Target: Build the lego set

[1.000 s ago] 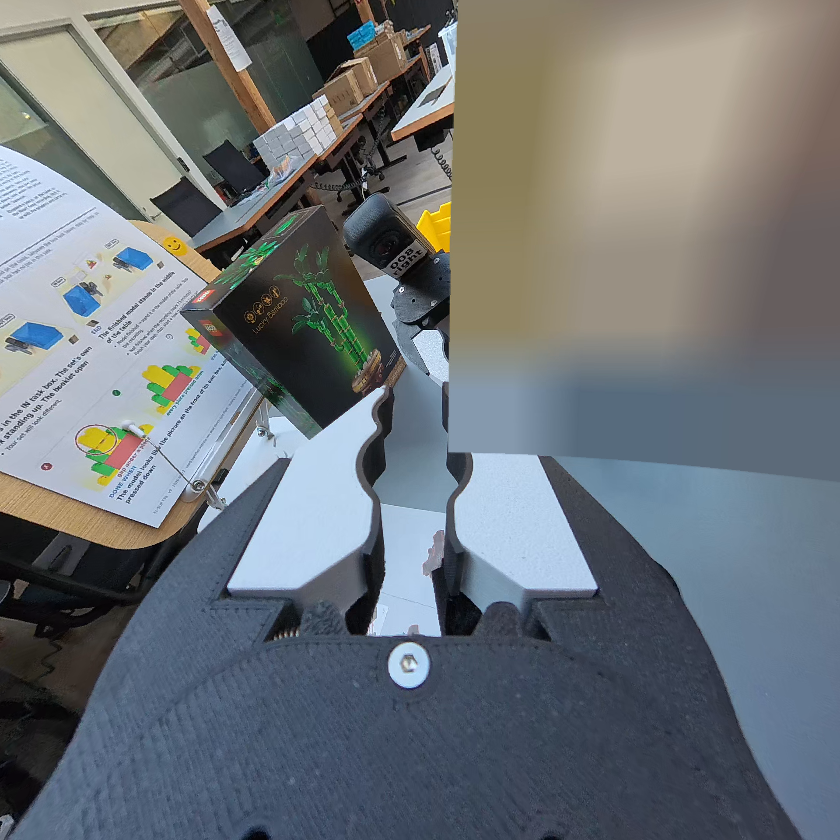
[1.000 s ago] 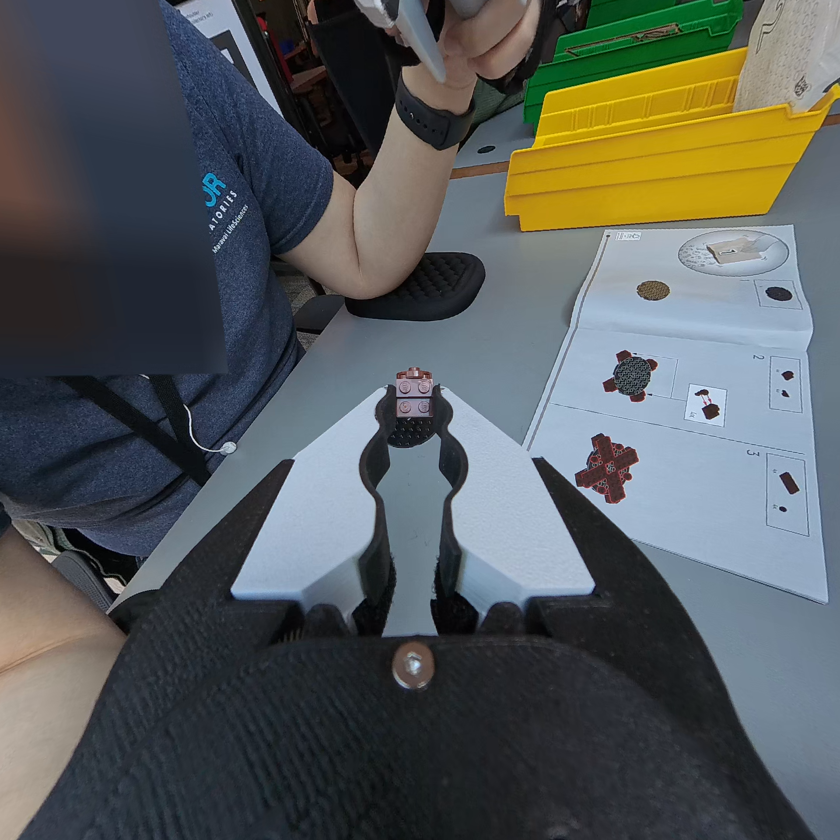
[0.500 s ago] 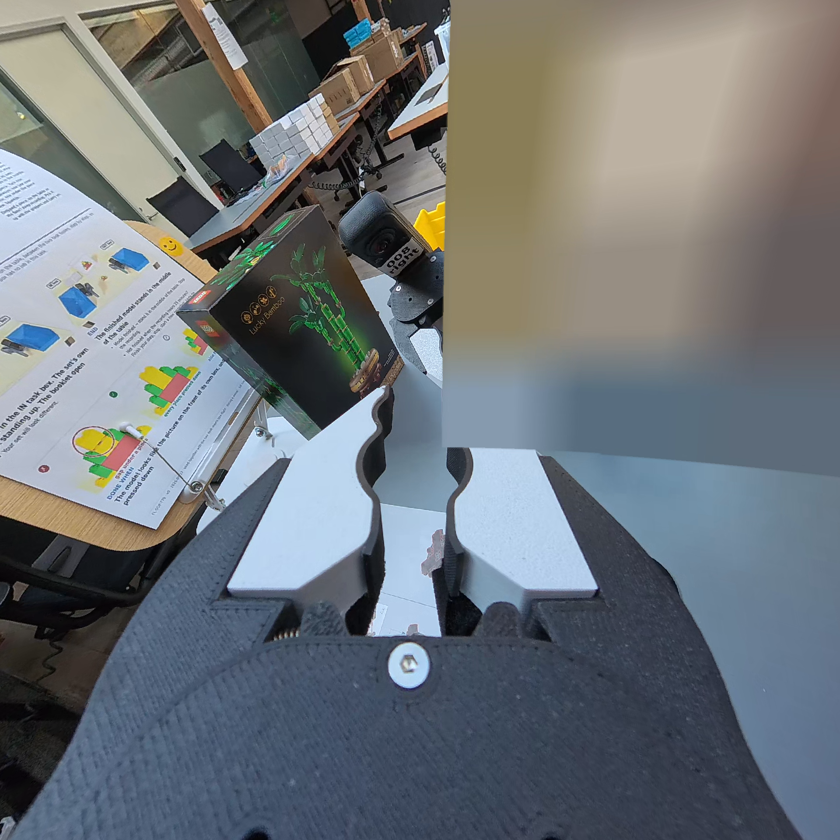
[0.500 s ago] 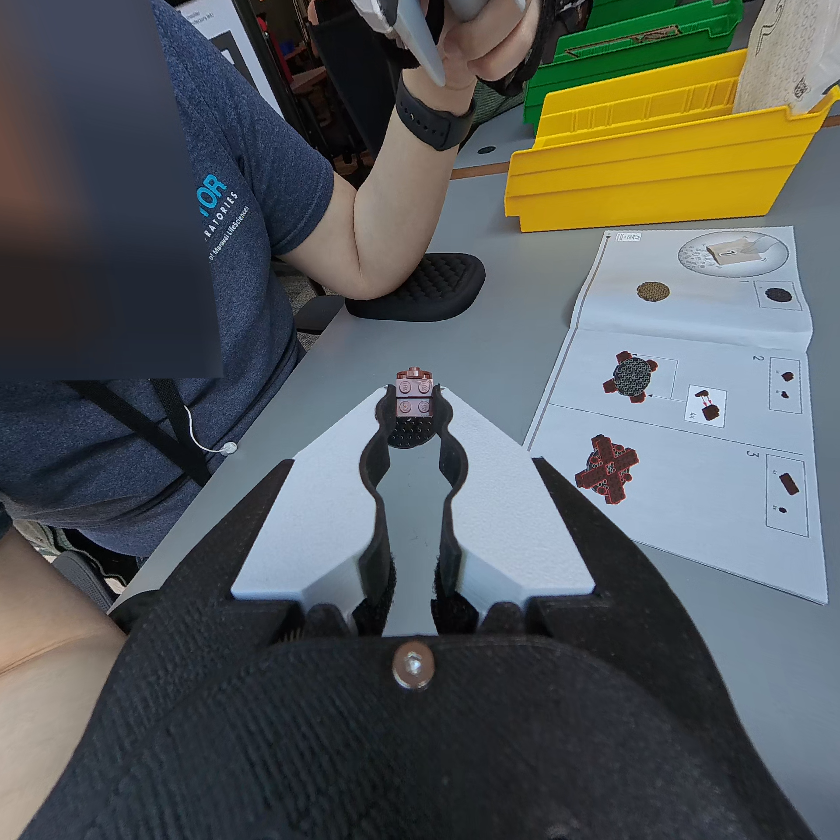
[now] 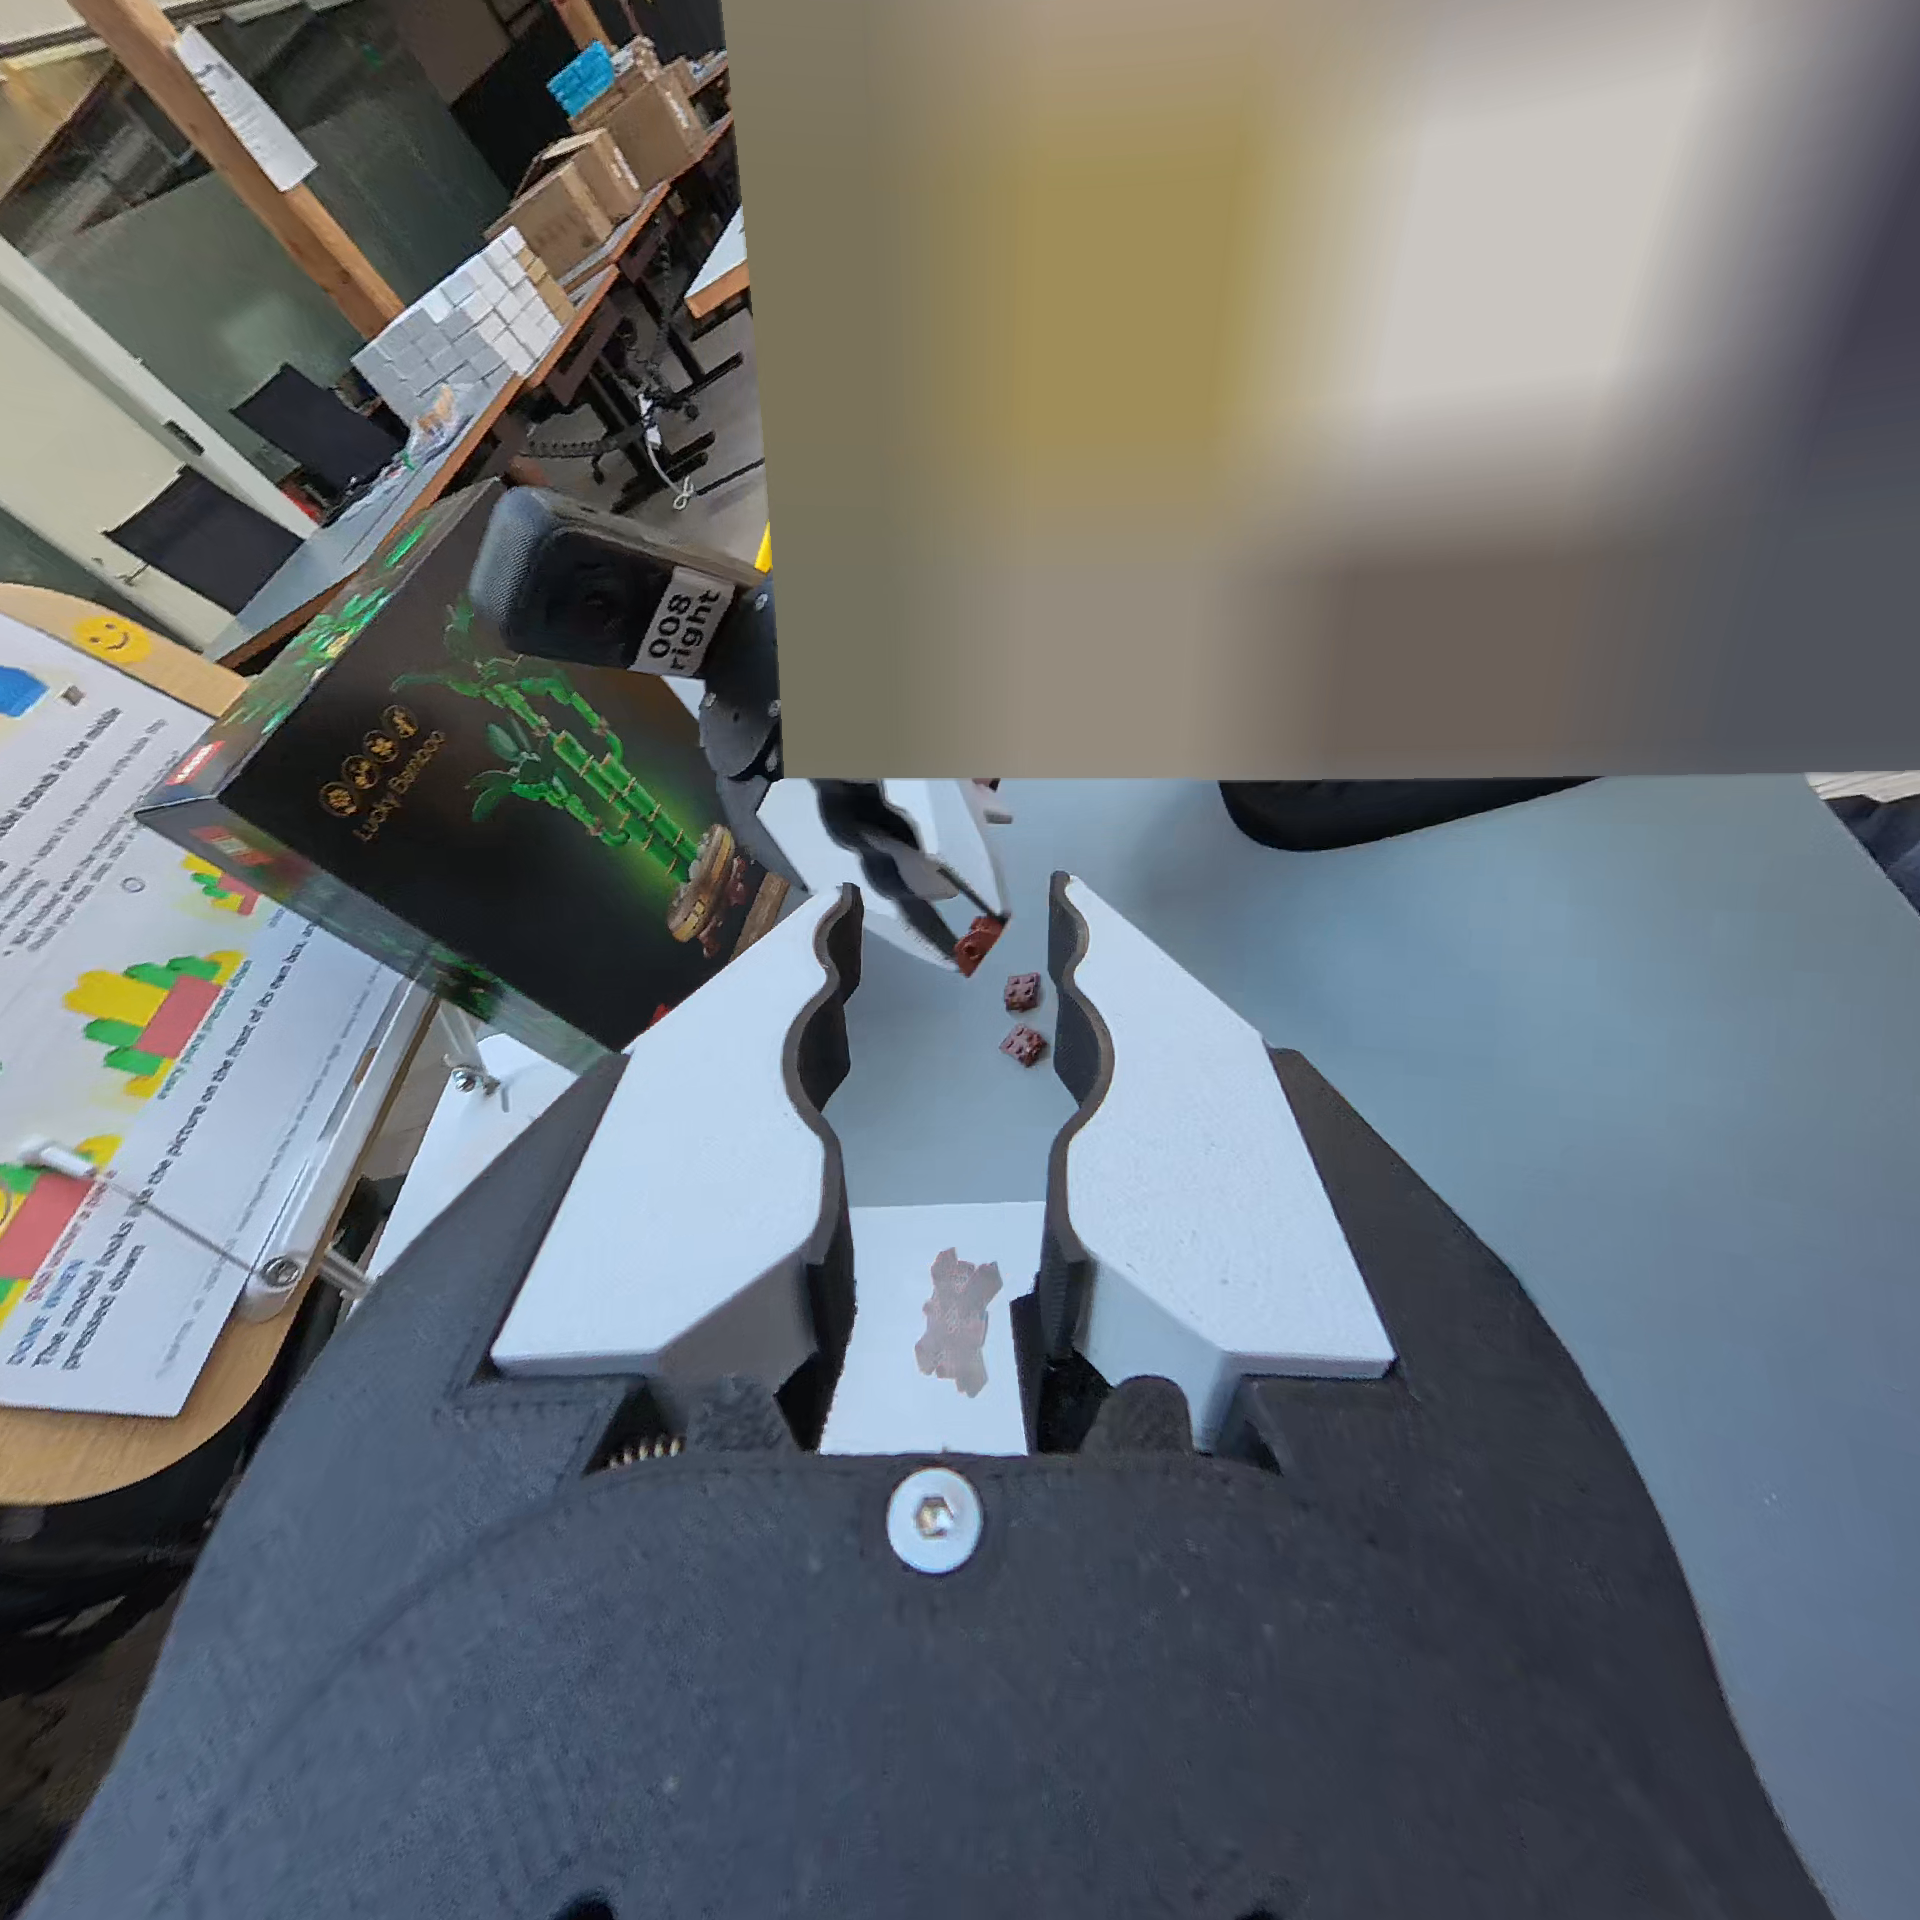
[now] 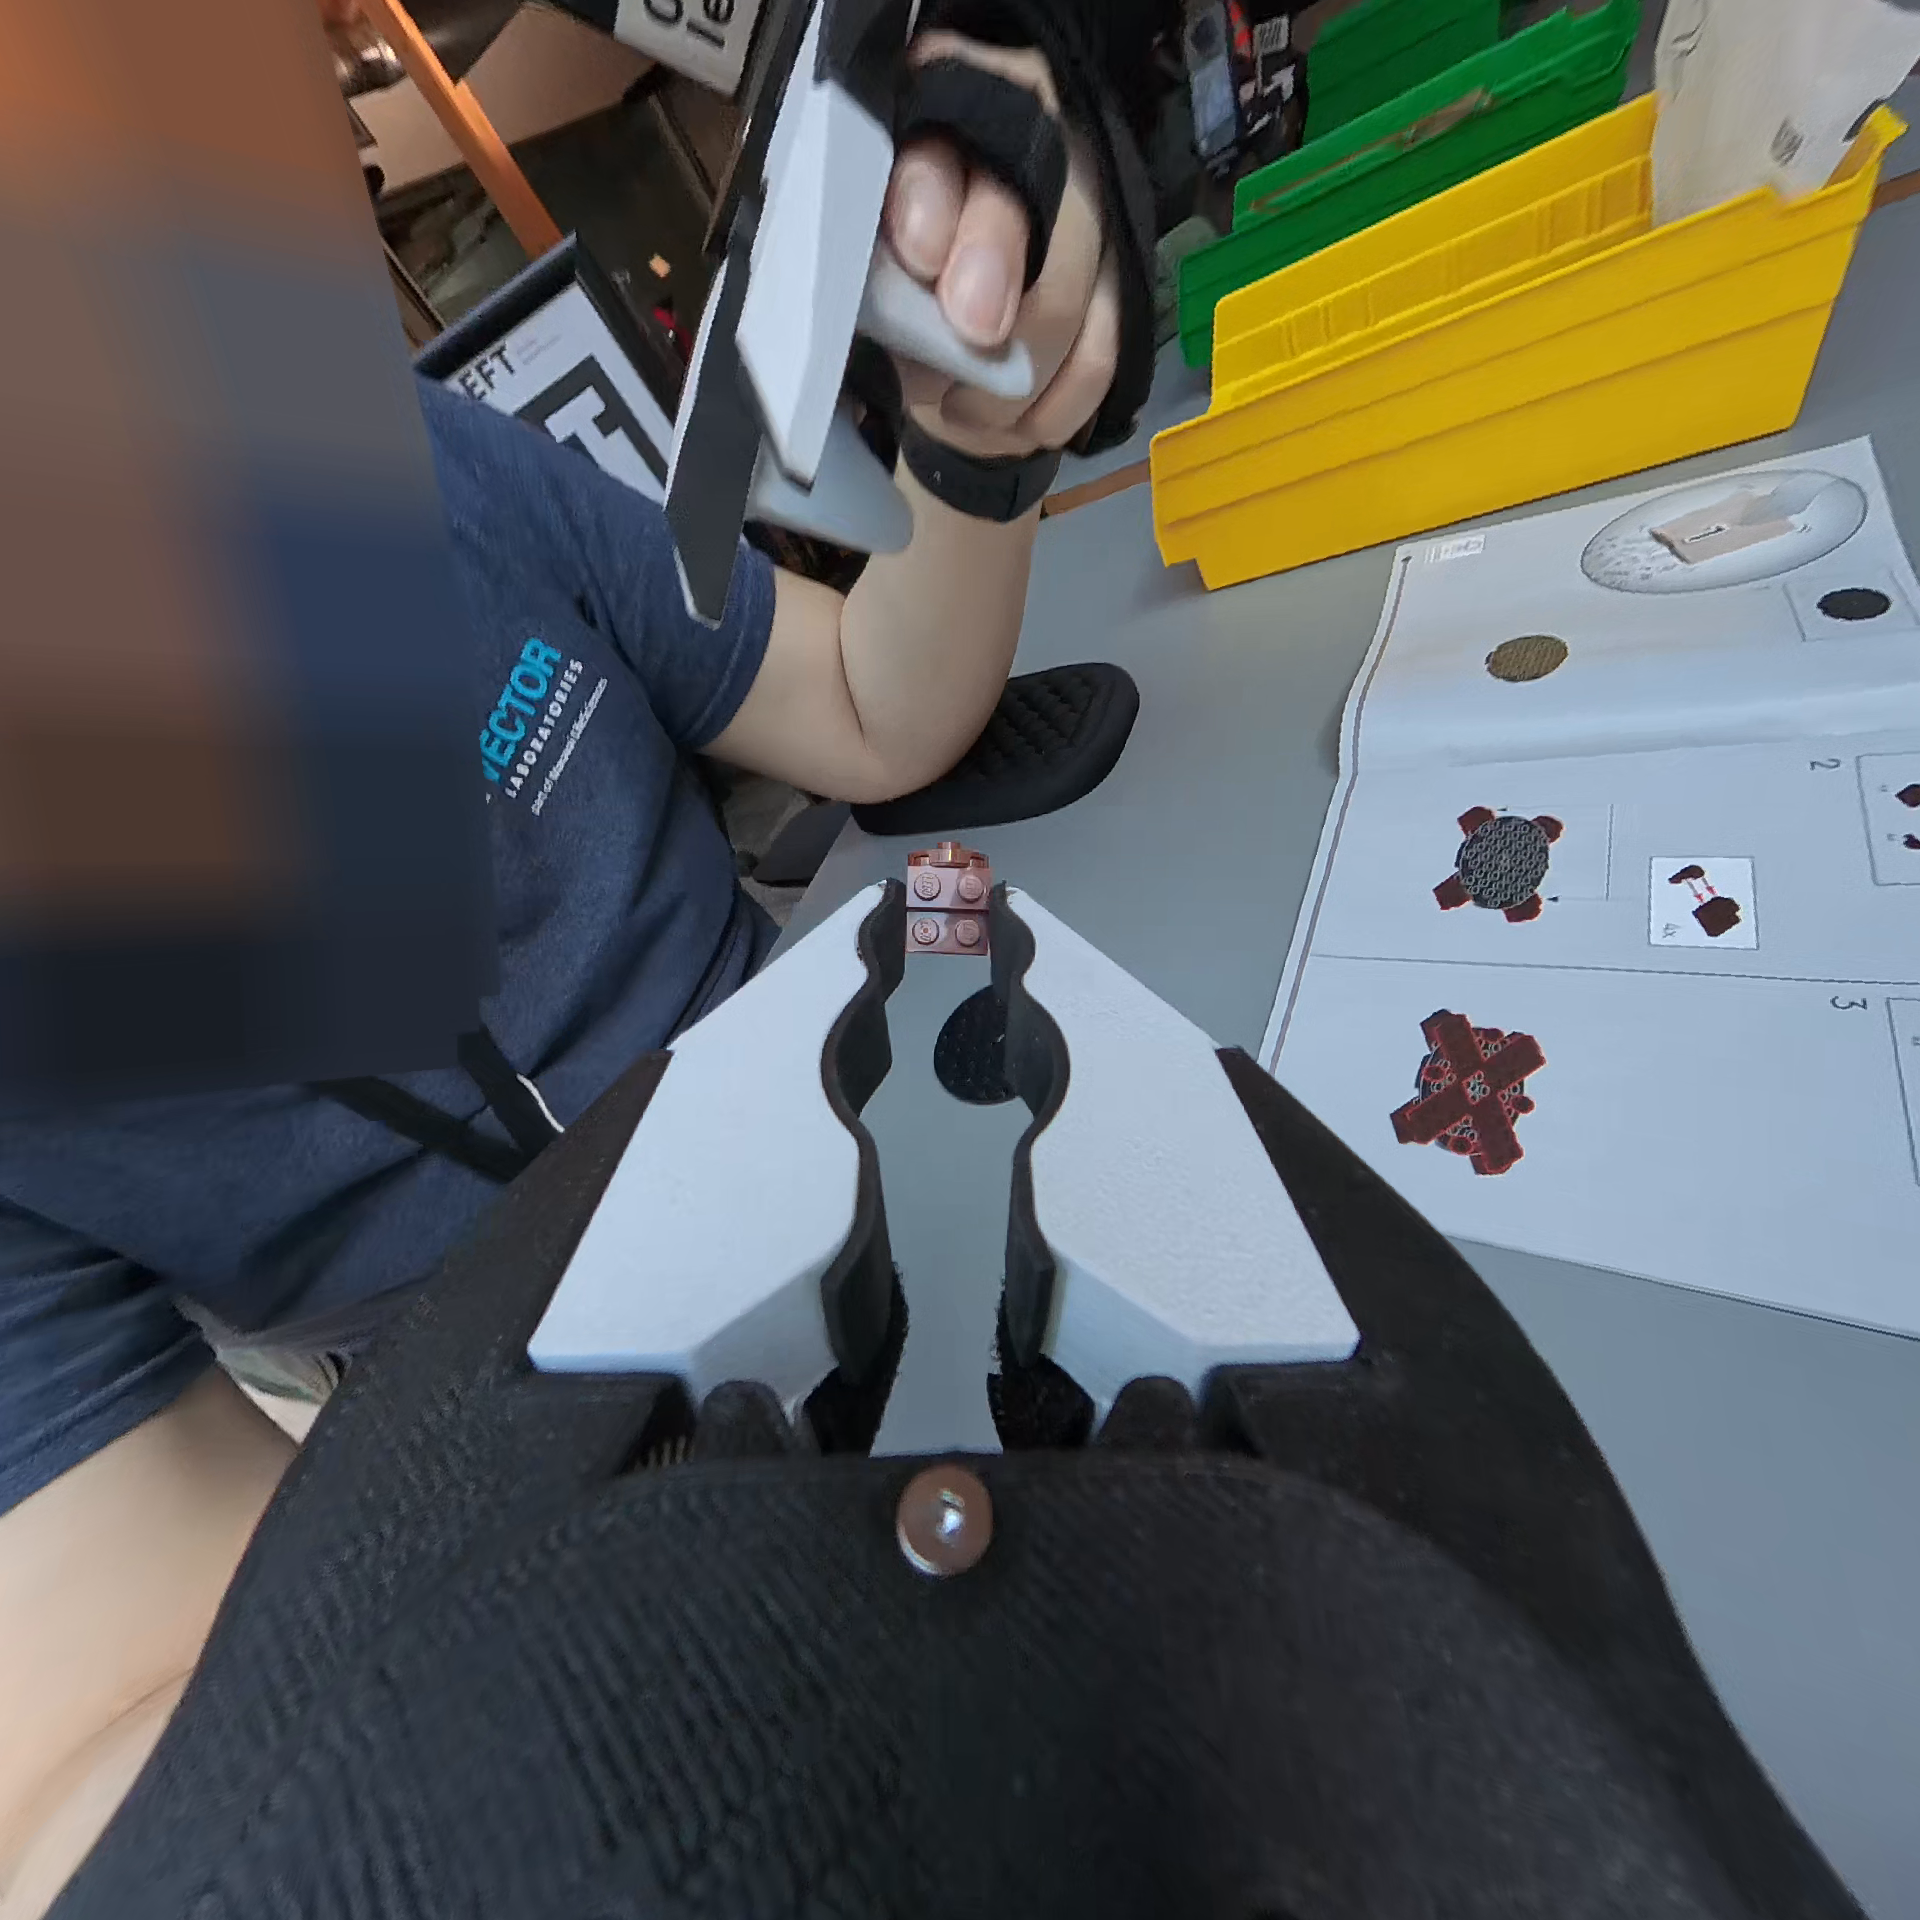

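My right gripper [image 6: 947, 902] is shut on a small reddish-brown studded brick piece [image 6: 947, 920] and holds it above the grey table [image 6: 1195, 935]. A black round plate [image 6: 977, 1044] lies on the table under its fingers. My left gripper [image 5: 954, 899] is open and empty, raised above the table. In the left wrist view the right gripper [image 5: 961, 925] shows just ahead with the brick piece [image 5: 975, 945] at its tips. Two small brown pieces [image 5: 1022, 1018] lie on the table below it. In the right wrist view the left gripper [image 6: 790, 488] hangs high at the top, held by a hand.
The open instruction booklet [image 6: 1610, 883] lies to the right. Behind it stand a yellow bin [image 6: 1507, 343] and a green bin [image 6: 1434, 125]. The person's elbow rests on a black pad [image 6: 997, 748]. The dark set box [image 5: 499, 810] and a printed sheet [image 5: 125, 1039] are at the left. Some 7 cm of space lies between my two pairs of fingers.
My left gripper has tilted down and come closer to the right one, and its jaws stand wider. My right gripper has lifted the brick piece off the black round plate.
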A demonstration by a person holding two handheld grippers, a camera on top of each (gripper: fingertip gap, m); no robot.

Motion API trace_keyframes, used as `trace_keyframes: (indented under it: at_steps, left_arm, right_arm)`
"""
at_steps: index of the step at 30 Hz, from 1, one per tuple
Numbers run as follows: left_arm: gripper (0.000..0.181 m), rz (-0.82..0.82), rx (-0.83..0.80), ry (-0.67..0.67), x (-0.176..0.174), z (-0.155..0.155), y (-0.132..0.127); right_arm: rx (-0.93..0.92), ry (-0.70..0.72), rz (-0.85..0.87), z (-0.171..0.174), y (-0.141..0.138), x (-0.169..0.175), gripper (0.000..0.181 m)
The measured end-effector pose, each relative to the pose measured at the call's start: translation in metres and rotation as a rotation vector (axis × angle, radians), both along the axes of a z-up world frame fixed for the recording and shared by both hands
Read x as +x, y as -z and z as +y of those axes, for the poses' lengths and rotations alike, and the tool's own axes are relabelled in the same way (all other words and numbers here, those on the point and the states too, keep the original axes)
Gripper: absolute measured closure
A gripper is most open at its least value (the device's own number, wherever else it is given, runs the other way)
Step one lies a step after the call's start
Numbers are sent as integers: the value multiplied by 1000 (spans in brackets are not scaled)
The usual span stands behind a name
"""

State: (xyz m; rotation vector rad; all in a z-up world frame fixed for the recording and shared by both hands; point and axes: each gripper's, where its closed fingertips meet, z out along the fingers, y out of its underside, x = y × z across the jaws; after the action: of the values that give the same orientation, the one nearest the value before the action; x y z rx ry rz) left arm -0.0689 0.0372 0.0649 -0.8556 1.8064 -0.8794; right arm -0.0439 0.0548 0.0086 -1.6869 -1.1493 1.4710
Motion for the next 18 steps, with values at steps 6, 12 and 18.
trace_keyframes:
  at_steps: [6,12,18]
  left_arm:
    - [138,-94,101,-74,17,-6,-14]
    - [125,-287,298,-350,13,-3,-49]
    - [136,-508,416,-538,-7,-20,-70]
  right_arm:
    - [-38,89,148,9,-47,-10,166]
    - [-155,206,467,-1,-112,-18,167]
    - [-217,271,596,-27,-122,-41,167]
